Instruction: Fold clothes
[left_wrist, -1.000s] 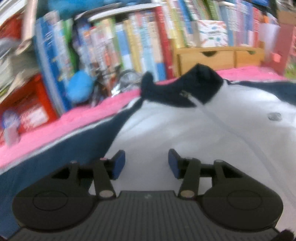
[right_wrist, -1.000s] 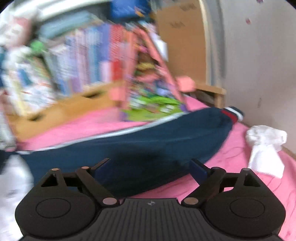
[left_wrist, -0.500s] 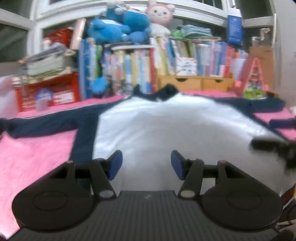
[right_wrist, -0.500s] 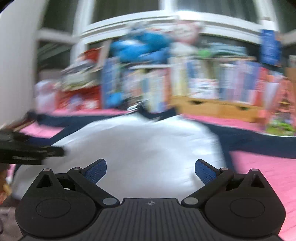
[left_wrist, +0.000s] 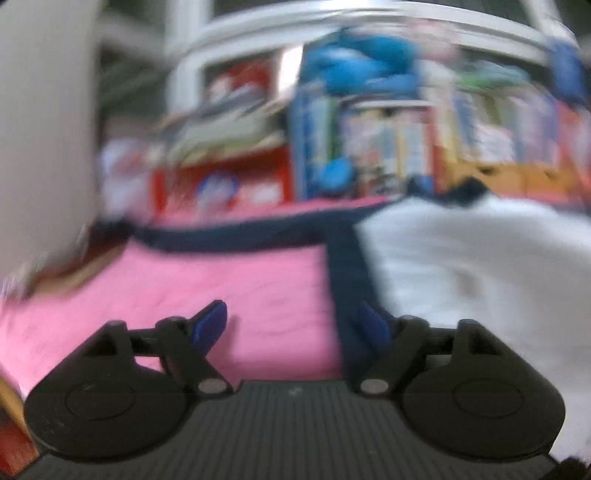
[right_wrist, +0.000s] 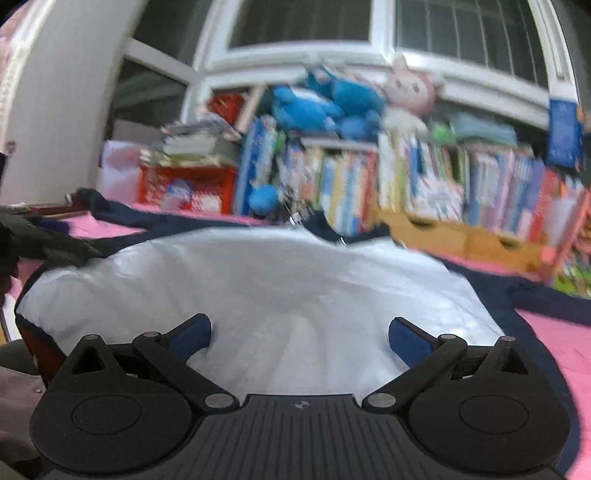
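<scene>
The white-and-navy garment (right_wrist: 266, 280) lies spread flat on the pink cover (left_wrist: 207, 280), collar toward the row of books (right_wrist: 424, 184), one navy sleeve (left_wrist: 236, 236) stretched far left. In the blurred left wrist view, the left tongs (left_wrist: 291, 325) are opening over the garment's navy side edge, gripping nothing. The right tongs (right_wrist: 299, 334) stand at their widest above the white hem, pads apart and empty.

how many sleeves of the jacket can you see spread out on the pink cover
2. One navy sleeve runs left from the white jacket body toward the red crate; the other navy sleeve runs right toward the frame edge. Both cuffs are out of view.
</scene>
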